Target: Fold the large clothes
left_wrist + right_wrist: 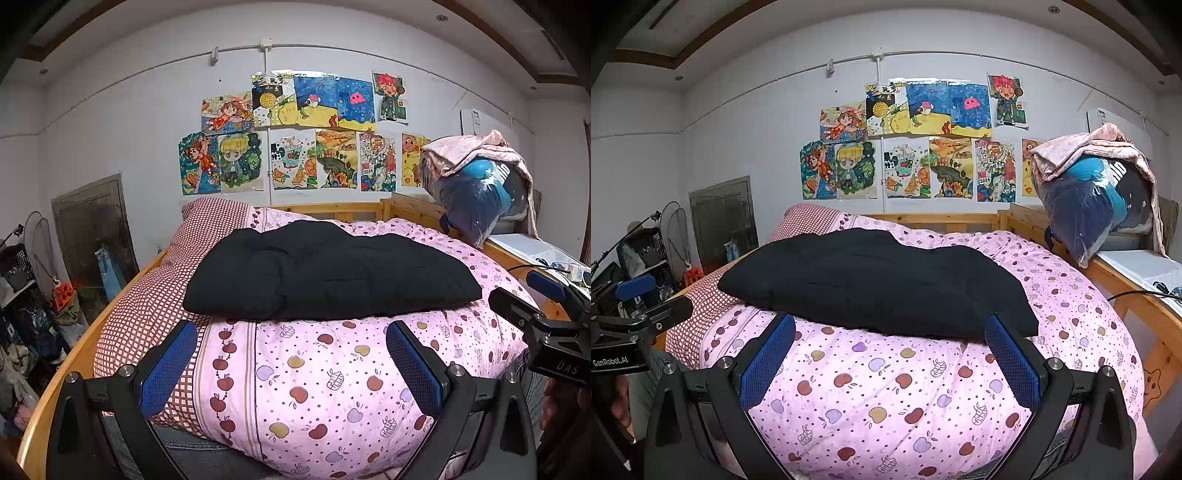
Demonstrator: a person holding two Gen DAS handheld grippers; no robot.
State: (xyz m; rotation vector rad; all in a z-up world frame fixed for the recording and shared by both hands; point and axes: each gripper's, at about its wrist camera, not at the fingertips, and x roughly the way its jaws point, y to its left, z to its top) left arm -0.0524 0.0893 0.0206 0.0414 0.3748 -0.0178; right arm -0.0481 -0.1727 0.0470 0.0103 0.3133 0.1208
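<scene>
- Now my left gripper (291,354) and right gripper (890,350) both gape wide, holding nothing, just short of the cloth.
- The black garment (328,273) lies folded flat on the pink quilt (332,387).
- Step looks like between folds; next I'd pinch the near hem.

Pale wall (129,122) of drawings (295,136) behind wooden bed (343,212), seemingly lamplit.

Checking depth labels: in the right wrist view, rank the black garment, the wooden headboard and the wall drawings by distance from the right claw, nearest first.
1. Black garment, folded on the quilt ahead of the right claw.
2. Wooden headboard, behind it.
3. Wall drawings, above, farthest.
</scene>
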